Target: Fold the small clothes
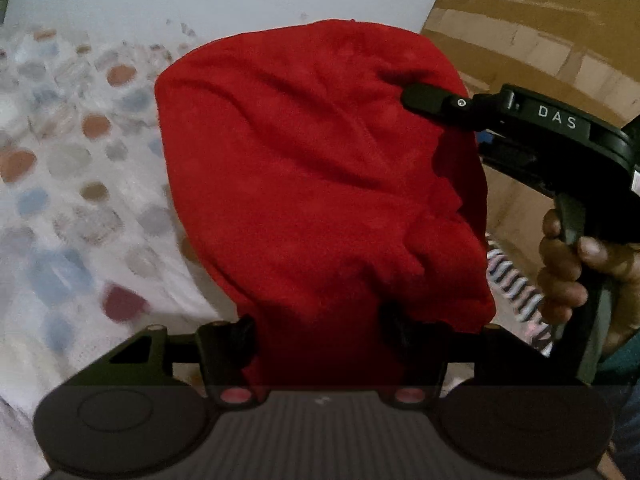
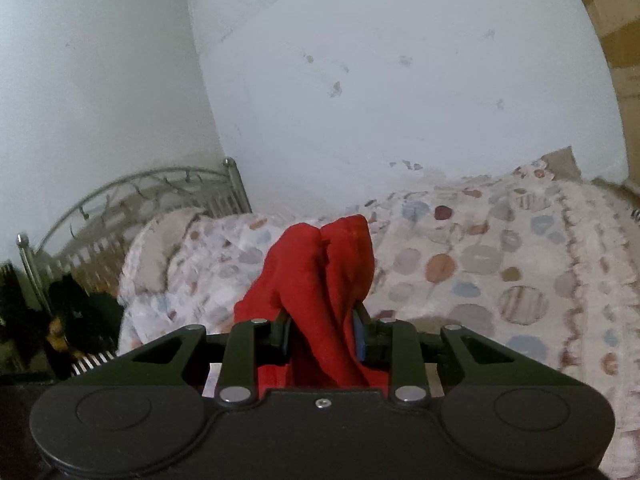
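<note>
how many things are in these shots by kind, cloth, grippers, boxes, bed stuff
red cloth: 1, bunched and lifted off the bed
grippers: 2, left gripper and right gripper, both with the cloth between their fingers
cardboard boxes: at least 1, exact count unclear
spotted bedsheet: 1
metal bed frame: 1
pillow: 1
total: 7

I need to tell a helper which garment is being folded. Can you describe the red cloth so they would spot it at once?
Start from the bed with the white spotted bedspread against the pale wall. Above it hangs the plain bright red soft fabric garment, bunched between the left gripper and the right gripper. It is the only solid red thing; the bedding shows just small muted dots.
</note>
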Action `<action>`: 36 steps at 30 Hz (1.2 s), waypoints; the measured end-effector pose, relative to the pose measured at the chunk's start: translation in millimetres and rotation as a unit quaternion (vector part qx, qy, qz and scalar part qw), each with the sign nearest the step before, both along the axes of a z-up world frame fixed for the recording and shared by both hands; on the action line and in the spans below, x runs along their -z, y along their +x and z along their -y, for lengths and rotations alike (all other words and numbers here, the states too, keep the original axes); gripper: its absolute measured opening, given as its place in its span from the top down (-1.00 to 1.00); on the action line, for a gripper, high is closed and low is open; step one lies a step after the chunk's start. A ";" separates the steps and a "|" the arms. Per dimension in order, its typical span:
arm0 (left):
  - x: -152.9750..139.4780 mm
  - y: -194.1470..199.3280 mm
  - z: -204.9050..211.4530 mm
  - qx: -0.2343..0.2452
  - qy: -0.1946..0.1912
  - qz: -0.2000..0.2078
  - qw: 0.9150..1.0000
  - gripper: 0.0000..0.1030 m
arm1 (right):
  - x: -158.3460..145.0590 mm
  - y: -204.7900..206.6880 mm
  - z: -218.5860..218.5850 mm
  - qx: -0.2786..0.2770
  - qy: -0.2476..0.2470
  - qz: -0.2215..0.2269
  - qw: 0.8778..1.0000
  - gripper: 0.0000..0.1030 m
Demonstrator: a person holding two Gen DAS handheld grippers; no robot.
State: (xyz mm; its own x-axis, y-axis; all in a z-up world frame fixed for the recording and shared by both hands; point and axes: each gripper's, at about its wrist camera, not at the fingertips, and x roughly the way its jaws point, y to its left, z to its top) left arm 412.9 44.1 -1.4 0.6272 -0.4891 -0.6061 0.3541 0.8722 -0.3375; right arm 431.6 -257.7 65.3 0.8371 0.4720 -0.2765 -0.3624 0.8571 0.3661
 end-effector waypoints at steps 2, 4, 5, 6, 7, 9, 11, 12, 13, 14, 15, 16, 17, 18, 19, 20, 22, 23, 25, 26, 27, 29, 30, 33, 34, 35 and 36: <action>-5.0 14.0 -7.0 -0.005 0.023 0.003 1.000 -0.25 | 3.0 14.0 -3.4 0.007 0.023 -0.006 1.000 0.42; -6.4 28.6 -11.6 -0.004 0.038 -0.001 0.999 -0.25 | 11.2 32.5 -1.3 0.020 0.055 -0.028 0.998 0.42; -5.1 35.7 -12.7 -0.003 0.038 -0.005 0.999 -0.25 | 17.0 41.4 0.7 0.027 0.069 -0.041 0.996 0.42; -1.9 43.9 -12.3 -0.001 0.036 -0.012 0.999 -0.25 | 25.8 53.1 4.3 0.040 0.083 -0.059 0.994 0.41; 4.3 51.6 -13.6 -0.001 0.033 -0.019 0.999 -0.26 | 34.4 63.4 8.0 0.051 0.088 -0.074 0.992 0.41; 13.3 60.3 -9.8 -0.001 0.042 -0.019 0.999 -0.32 | 54.6 83.4 14.3 0.076 0.079 -0.102 0.989 0.40; 20.9 64.1 -4.6 -0.001 0.049 -0.016 0.999 -0.37 | 76.4 95.7 21.5 0.097 0.064 -0.131 0.985 0.38; 23.9 62.8 -1.3 0.000 0.048 -0.016 0.999 -0.39 | 88.0 102.1 26.2 0.107 0.052 -0.145 0.982 0.37; 27.7 61.7 3.4 0.007 0.052 -0.013 0.999 -0.40 | 98.9 106.5 31.1 0.117 0.040 -0.157 0.980 0.37; 29.6 57.6 10.2 0.015 0.062 -0.006 0.998 -0.43 | 110.8 111.5 36.3 0.124 0.030 -0.171 0.977 0.34; 32.1 53.7 16.8 0.023 0.079 0.007 0.997 -0.45 | 123.6 115.5 42.9 0.129 0.026 -0.186 0.974 0.31; 35.3 47.5 25.5 0.033 0.103 0.024 0.994 -0.46 | 133.4 115.9 46.1 0.133 0.030 -0.196 0.971 0.30; 38.2 42.0 32.1 0.040 0.121 0.037 0.991 -0.46 | 144.0 115.5 53.1 0.137 0.039 -0.204 0.968 0.24; 41.6 36.7 36.3 0.045 0.135 0.050 0.989 -0.46 | 152.2 111.5 56.4 0.137 0.045 -0.204 0.968 0.15; 43.4 32.2 37.2 0.044 0.136 0.056 0.988 -0.46 | 157.9 108.5 60.6 0.134 0.048 -0.199 0.970 0.10; 44.8 31.4 35.7 0.041 0.131 0.058 0.989 -0.47 | 160.9 106.0 62.7 0.132 0.045 -0.193 0.971 0.03; 48.1 37.6 25.7 0.034 0.105 0.050 0.993 -0.49 | 165.2 101.2 64.3 0.130 0.037 -0.186 0.973 -0.01; 48.9 41.6 20.4 0.030 0.091 0.043 0.994 -0.50 | 165.8 100.7 64.5 0.130 0.037 -0.185 0.973 -0.02; 49.8 49.8 8.5 0.019 0.059 0.024 0.998 -0.52 | 164.8 101.6 63.0 0.131 0.033 -0.185 0.974 -0.02; 50.4 52.8 4.5 0.014 0.048 0.017 0.999 -0.52 | 163.7 102.6 61.5 0.130 0.024 -0.182 0.974 -0.02; 51.5 55.0 1.6 0.012 0.043 0.014 0.999 -0.53 | 162.1 104.9 57.6 0.131 0.012 -0.178 0.975 -0.02; 51.4 53.1 1.9 0.015 0.047 0.018 0.999 -0.53 | 155.7 107.3 48.7 0.131 -0.014 -0.170 0.977 -0.02; 50.6 50.7 2.9 0.017 0.050 0.022 0.998 -0.55 | 153.5 108.9 45.4 0.132 -0.024 -0.169 0.977 -0.02; 48.5 48.8 4.0 0.016 0.052 0.026 0.998 -0.67 | 148.2 108.6 41.3 0.137 -0.036 -0.168 0.976 -0.06; 47.7 49.7 3.6 0.013 0.049 0.022 0.998 -0.69 | 146.4 107.1 40.9 0.140 -0.038 -0.167 0.975 -0.12; 46.9 50.5 2.3 0.010 0.043 0.017 0.999 -0.72 | 144.9 105.3 40.7 0.144 -0.040 -0.167 0.975 -0.19; 45.8 51.6 0.2 0.005 0.034 0.011 0.999 -0.74 | 143.0 102.5 41.3 0.148 -0.041 -0.166 0.974 -0.22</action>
State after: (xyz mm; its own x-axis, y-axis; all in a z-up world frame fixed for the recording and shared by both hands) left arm 464.5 43.9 -47.2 0.6361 -0.4535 -0.6243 0.3692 0.8893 -0.2698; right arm 534.1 -299.0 -77.7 0.7916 0.1879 -0.5814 0.0317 0.9377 0.3461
